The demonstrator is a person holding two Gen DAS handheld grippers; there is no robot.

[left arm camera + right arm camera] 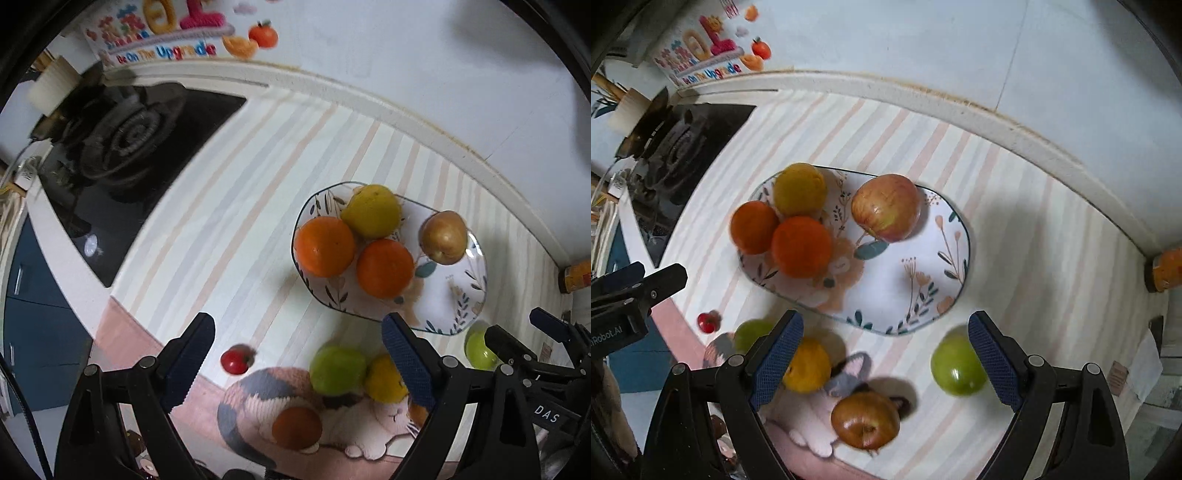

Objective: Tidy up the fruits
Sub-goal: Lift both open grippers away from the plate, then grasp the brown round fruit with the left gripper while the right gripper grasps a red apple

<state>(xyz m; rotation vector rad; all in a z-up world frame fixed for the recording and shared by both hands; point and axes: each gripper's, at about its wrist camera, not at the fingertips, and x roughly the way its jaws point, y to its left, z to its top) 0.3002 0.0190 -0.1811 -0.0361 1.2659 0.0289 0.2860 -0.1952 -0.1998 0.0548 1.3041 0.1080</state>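
- While both grippers hang high over the striped cloth (1015,229), nothing is held in either one.
- The left gripper (295,362) has its two blue pads spread wide apart, and there is only air between them.
- The right gripper (886,358) is spread wide too, and its pads touch no fruit.
- A flowery plate (923,266) sits on the cloth, near the white ledge by the wall.
- Four fruits are on the plate.
- Two oranges (801,245) sit side by side and touch each other.
- A yellow fruit (799,188) sits right behind them, touching both.
- A red apple (886,206) sits a little apart from those three, closer to the far rim of the plate.
- More fruits lie off the plate, on the near side of it.
- A green apple (956,369) lies on the cloth near the right gripper's right pad.
- Another green apple (338,369) and a lemon (384,380) lie touching each other by a cat picture (266,402) on the cloth.
- A brownish apple (866,421) lies on that cat picture, with its stem end facing up.
- A small red tomato (236,360) lies alone by the edge of the cloth, well apart from the plate.
- A black stove (122,147) is off to the left of the cloth.
- An orange jar (1167,269) lies in the far right corner.
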